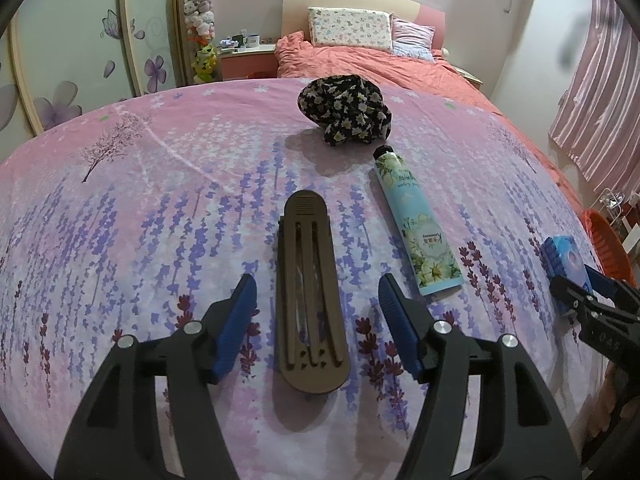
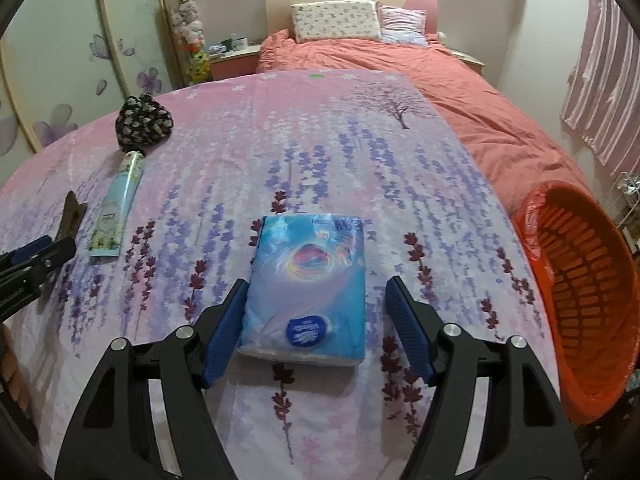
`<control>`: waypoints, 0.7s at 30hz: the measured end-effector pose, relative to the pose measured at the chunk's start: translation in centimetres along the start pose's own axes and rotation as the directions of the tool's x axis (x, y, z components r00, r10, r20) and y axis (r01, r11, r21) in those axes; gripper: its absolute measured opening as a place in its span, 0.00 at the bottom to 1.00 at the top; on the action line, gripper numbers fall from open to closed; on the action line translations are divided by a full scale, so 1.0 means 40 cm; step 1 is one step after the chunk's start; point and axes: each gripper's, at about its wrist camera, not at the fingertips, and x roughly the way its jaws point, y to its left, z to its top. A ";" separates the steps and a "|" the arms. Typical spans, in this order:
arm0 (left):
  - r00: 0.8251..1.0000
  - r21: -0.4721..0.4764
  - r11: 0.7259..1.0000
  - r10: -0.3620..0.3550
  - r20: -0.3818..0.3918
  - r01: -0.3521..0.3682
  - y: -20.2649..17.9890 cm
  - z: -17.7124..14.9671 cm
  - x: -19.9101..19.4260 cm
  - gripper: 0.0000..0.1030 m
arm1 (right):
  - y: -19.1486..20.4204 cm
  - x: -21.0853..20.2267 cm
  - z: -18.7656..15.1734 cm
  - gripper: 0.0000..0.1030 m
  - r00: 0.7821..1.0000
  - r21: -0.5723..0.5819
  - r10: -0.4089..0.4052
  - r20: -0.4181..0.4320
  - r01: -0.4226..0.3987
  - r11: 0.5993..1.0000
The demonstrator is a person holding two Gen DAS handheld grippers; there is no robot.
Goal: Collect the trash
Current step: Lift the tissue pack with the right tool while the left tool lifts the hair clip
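Right tongs (image 2: 314, 326) astride tissue pack (image 2: 308, 284)

My left gripper (image 1: 316, 328) is wide open over the brown comb-like piece (image 1: 310, 300) on the bed.

The piece lies lengthwise between my two blue pads (image 1: 236, 322), touching neither of them. Just to its right I see a light blue tube (image 1: 418, 226) lying flat, cap pointing away from me, near a black flowered cloth (image 1: 346, 108). At the right edge my right gripper (image 1: 580, 284) is around a blue packet (image 1: 564, 264), with an orange basket (image 1: 606, 240) behind it. All rest on the pink and purple bedsheet (image 1: 160, 200).
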 end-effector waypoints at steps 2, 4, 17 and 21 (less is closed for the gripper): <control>1.000 -0.003 1.000 0.019 0.000 -0.019 0.007 -0.002 -0.001 0.60 | -0.005 -0.002 0.000 0.62 1.000 0.012 -0.002 0.002 0.002 1.000; 1.000 -0.016 1.000 0.016 0.003 -0.016 0.013 -0.001 -0.002 0.57 | -0.007 -0.003 0.001 0.60 1.000 0.028 -0.006 0.005 0.006 1.000; 0.997 0.064 0.995 0.075 -0.004 -0.075 -0.032 -0.009 -0.001 0.37 | 0.019 -0.014 0.004 0.48 1.000 0.018 0.022 0.017 -0.022 1.000; 0.997 0.065 0.995 0.071 0.001 -0.071 -0.034 -0.007 0.000 0.33 | 0.019 -0.031 -0.012 0.47 0.999 0.017 0.038 0.026 -0.039 0.999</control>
